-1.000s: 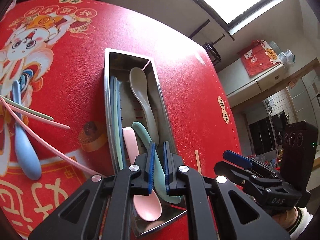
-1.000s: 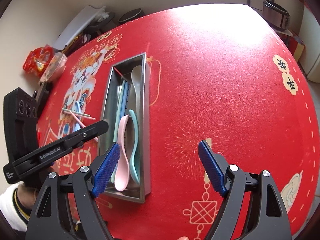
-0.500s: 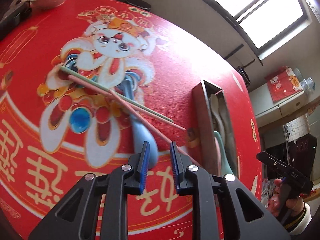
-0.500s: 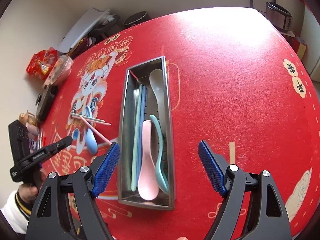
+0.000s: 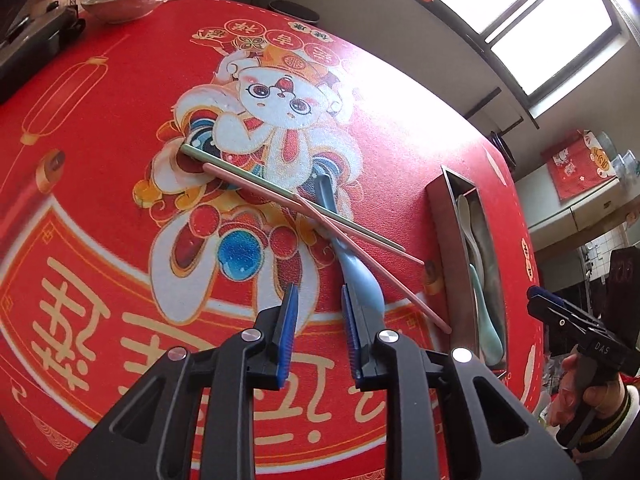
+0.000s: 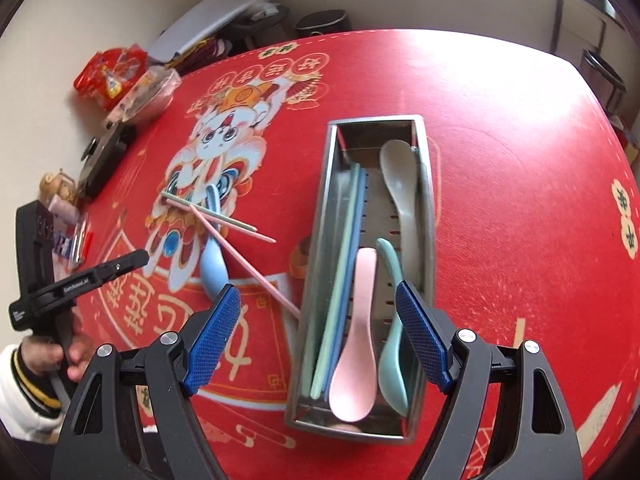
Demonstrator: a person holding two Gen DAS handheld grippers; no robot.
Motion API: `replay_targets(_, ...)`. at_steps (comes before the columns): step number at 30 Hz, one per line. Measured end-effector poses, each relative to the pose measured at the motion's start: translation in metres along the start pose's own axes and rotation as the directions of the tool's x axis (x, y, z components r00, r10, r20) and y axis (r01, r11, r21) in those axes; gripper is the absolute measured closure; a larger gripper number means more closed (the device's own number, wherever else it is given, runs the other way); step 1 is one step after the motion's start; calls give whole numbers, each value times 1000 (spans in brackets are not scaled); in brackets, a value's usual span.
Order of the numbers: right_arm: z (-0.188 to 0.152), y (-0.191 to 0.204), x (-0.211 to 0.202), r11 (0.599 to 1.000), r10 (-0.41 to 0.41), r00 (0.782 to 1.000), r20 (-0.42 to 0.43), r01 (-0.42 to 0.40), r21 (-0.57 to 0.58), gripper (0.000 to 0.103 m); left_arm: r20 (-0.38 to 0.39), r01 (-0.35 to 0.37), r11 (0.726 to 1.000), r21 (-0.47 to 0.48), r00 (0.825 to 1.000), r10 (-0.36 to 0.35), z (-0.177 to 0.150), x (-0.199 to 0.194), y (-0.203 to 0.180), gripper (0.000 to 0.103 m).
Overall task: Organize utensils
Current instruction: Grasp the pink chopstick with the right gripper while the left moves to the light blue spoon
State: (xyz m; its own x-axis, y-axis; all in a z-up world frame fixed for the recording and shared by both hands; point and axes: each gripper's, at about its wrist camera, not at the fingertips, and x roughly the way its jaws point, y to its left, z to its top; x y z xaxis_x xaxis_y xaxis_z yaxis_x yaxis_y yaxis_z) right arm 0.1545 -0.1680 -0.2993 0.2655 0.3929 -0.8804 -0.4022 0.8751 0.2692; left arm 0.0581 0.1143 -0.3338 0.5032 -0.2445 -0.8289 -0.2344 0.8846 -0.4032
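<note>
Daylight is pouring in from the tall window (image 5: 548, 32), washing the far edge of the red printed bench cloth (image 5: 420, 92) to glaring white. Fisheye bending is curving every edge, and the steel utensil tray (image 6: 427, 200) is looking slightly smeared.

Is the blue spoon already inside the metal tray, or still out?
Out. The blue spoon lies on the red cloth beside the metal tray, under the loose chopsticks.

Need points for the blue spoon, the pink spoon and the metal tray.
blue spoon (image 5: 362, 284), left wrist view, on its bowl.
pink spoon (image 6: 354, 376), right wrist view, on its bowl.
metal tray (image 6: 428, 200), right wrist view, on its right wall.
</note>
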Motion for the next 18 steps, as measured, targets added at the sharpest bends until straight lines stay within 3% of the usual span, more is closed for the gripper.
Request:
replay_targets(4,15,38,25,987,-31,997,-72,19,-160,43,17,-37,999,27,999,37,3,-12,17,81)
replay_targets(9,25,77,69,942,-107,980,-165,47,-332,65,34,-57,998,15,998,56,2,-23,43,81)
replay_targets(18,28,112,122,886,-178,945,-274,33,-463,73,38,-59,998,-26,997,60,-7,-32,76,80)
